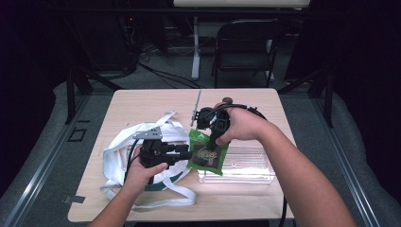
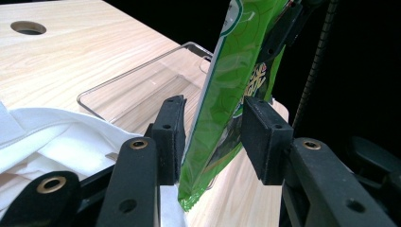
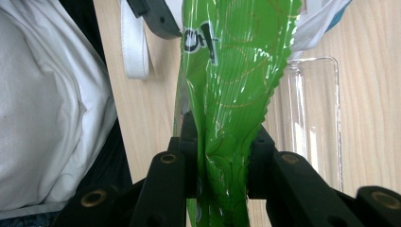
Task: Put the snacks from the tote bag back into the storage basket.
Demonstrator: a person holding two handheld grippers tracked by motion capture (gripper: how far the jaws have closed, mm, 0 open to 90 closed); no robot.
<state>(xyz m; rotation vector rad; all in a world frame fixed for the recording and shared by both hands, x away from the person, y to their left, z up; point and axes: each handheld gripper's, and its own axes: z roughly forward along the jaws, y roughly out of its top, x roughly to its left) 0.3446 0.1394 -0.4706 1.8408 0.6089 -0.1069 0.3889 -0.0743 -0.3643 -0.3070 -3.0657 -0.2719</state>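
Nearest the person, the left gripper came in from 9 o'clock over the white cloth tote bag with long straps. In the left gripper view its pads stood apart on either side of the glossy green plastic snack pouch, with a clear gap at the right pad; the left pad sat close to the film, contact not resolvable. So the left was not holding it.

The right gripper was clamped on the pouch's crimped top edge, jaws drawn together tight on the film. It alone carried the pouch, which hung off the table at about centre, its lower edge over the 9 o'clock end of the clear rectangular plastic tray.

Beyond, toward 12 o'clock, lay bare light wood tabletop, then a dark folding chair.

Risks, as I judged them:
- Single thin-edge grip on slick film: a tug or twist could let it slip, dropping it onto the tray rim or the bag.
- The pouch could swing, catching the left pad.
- Straps near the left jaws could snag.

Printing: white lettering near the top in the right gripper view and yellow lettering in the left gripper view, both unreadable. No brand identifiable.
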